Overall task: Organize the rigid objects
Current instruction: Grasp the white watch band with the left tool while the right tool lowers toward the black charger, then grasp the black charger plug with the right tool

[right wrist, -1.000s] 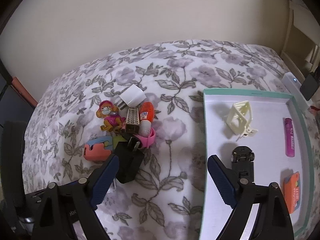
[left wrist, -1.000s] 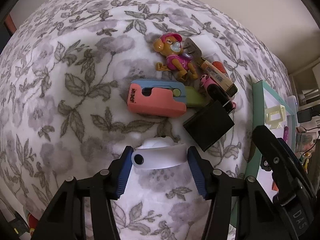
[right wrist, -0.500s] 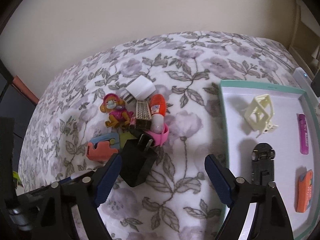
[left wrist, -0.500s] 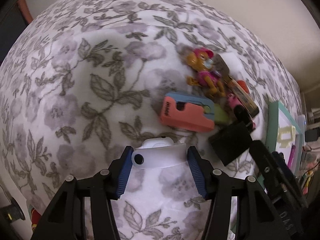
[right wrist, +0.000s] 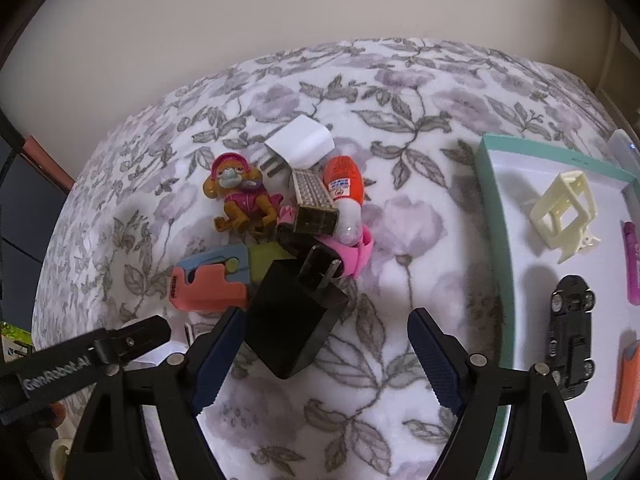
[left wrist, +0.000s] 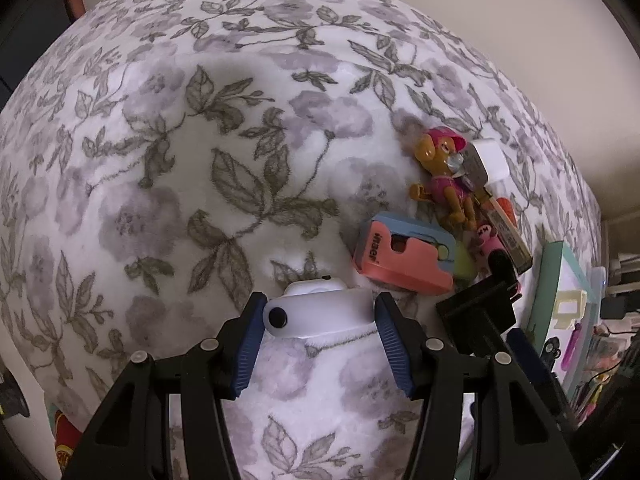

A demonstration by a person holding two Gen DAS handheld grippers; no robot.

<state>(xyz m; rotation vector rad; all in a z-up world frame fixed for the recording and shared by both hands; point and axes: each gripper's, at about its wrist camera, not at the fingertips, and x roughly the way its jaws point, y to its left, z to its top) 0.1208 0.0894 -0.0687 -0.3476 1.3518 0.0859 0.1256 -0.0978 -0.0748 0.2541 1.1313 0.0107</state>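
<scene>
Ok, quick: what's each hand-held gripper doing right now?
Left hand-held gripper: closed on the white device.
Right hand-held gripper: open, holding nothing; black charger lies between its fingers.

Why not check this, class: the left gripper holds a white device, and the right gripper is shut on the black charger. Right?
Partly. The left gripper does hold the white device, but the right wrist view shows the right gripper open, with the black charger lying loose between its fingers.

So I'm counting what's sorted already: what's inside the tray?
In the right wrist view the tray holds a cream clip, a black toy car, a purple tube and an orange item. Its far right side is cut off, so more could be there.
</scene>
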